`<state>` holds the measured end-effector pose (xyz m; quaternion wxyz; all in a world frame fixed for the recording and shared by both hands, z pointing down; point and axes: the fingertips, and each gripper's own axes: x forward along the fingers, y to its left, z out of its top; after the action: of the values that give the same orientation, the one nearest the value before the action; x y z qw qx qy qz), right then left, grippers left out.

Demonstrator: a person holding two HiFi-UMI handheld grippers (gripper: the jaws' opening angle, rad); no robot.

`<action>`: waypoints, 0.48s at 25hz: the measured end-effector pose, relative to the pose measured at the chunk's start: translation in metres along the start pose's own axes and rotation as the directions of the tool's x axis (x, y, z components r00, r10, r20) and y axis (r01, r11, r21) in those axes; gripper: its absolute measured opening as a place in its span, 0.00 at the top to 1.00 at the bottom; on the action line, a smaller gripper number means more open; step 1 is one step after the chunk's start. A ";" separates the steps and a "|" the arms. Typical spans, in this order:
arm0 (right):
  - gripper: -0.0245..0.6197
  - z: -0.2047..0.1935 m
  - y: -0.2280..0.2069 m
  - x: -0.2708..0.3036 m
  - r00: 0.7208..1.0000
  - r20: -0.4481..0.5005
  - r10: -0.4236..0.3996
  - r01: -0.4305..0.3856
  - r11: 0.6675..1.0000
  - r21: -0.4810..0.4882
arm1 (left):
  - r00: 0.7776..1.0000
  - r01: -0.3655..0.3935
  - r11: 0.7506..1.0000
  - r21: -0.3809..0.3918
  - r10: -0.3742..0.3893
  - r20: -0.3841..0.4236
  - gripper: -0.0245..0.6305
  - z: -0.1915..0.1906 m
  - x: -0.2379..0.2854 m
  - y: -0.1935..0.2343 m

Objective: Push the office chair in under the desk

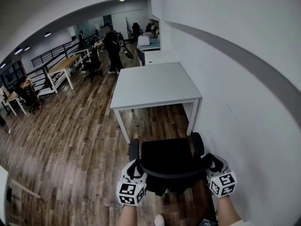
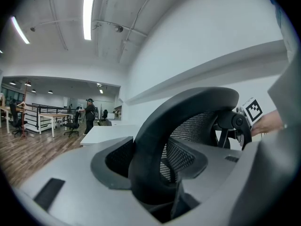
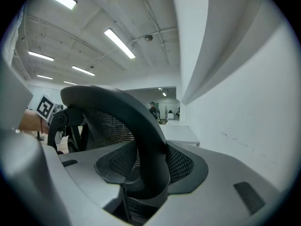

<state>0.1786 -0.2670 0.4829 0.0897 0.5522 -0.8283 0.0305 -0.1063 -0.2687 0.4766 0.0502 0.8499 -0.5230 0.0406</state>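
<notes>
My left gripper [image 2: 155, 171] is clenched on the left end of the curved backrest rim of the office chair [image 1: 165, 160], and my right gripper [image 3: 149, 168] is clenched on the right end, so the chair sits just beyond both. Its seat faces away toward the white desk [image 1: 155, 84], its back-to-front axis running near to far. The seat's front is just short of the desk's near edge, beside the right wall [image 1: 244, 117].

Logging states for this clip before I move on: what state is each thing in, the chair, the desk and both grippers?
office chair: upright, facing the desk, not yet pushed under it.
desk: standing beside the wall, ahead of the chair.
left gripper: shut on the office chair's back frame, left end.
right gripper: shut on the office chair's back frame, right end.
</notes>
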 end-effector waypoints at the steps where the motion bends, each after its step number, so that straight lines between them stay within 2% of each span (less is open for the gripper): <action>1: 0.64 0.001 -0.001 0.005 1.000 -0.001 -0.002 0.002 1.000 0.000 | 1.000 0.003 1.000 0.000 -0.003 0.000 0.63 0.000 0.004 0.003; 12: 0.64 0.012 -0.011 0.055 0.999 0.016 -0.030 0.031 0.999 -0.024 | 1.000 0.008 1.000 0.014 -0.008 0.012 0.63 0.008 0.047 0.037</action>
<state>0.1666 -0.3235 0.4809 0.0901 0.5639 -0.8208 0.0148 -0.1182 -0.3274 0.4758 0.0413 0.8525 -0.5197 0.0386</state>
